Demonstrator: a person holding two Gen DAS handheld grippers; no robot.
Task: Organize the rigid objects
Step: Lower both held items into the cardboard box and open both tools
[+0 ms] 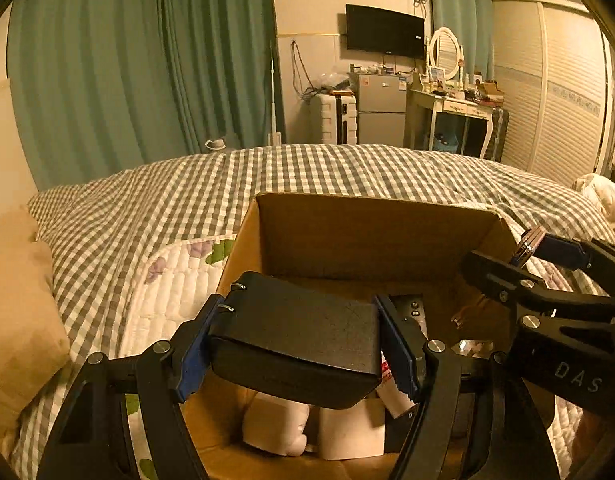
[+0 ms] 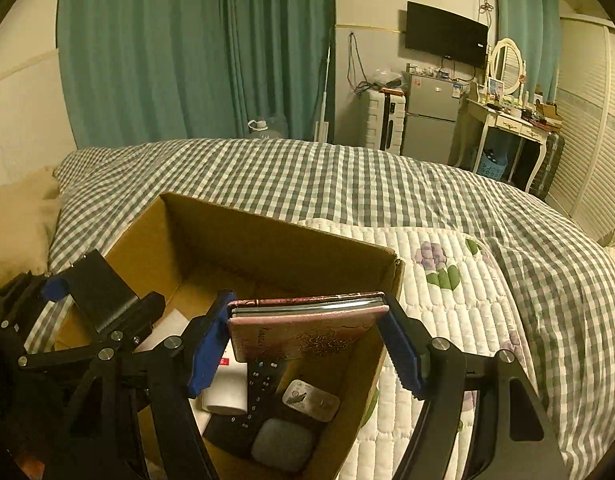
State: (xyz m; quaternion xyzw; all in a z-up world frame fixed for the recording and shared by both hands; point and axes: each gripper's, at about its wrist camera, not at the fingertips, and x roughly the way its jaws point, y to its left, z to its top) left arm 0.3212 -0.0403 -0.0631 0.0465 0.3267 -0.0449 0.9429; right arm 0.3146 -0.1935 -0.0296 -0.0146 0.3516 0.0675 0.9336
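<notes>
An open cardboard box (image 1: 371, 236) (image 2: 267, 248) sits on the bed. My left gripper (image 1: 297, 340) is shut on a black box-shaped case (image 1: 295, 336) and holds it above the box's near left part; the case also shows in the right wrist view (image 2: 99, 292). My right gripper (image 2: 307, 336) is shut on a pink wallet-style phone case (image 2: 303, 328) and holds it over the box's right side; it also shows in the left wrist view (image 1: 527, 246). Inside the box lie a black remote (image 2: 259, 392), a grey pouch (image 2: 283, 444), a silver card-like item (image 2: 311, 400) and white containers (image 1: 307, 428).
The box rests on a white quilted floral pad (image 2: 447, 320) over a green-checked bedspread (image 2: 307, 176). A tan pillow (image 1: 19, 312) lies at the left. Behind the bed are green curtains, a suitcase, a small fridge (image 2: 431, 116), a dressing table and a wardrobe.
</notes>
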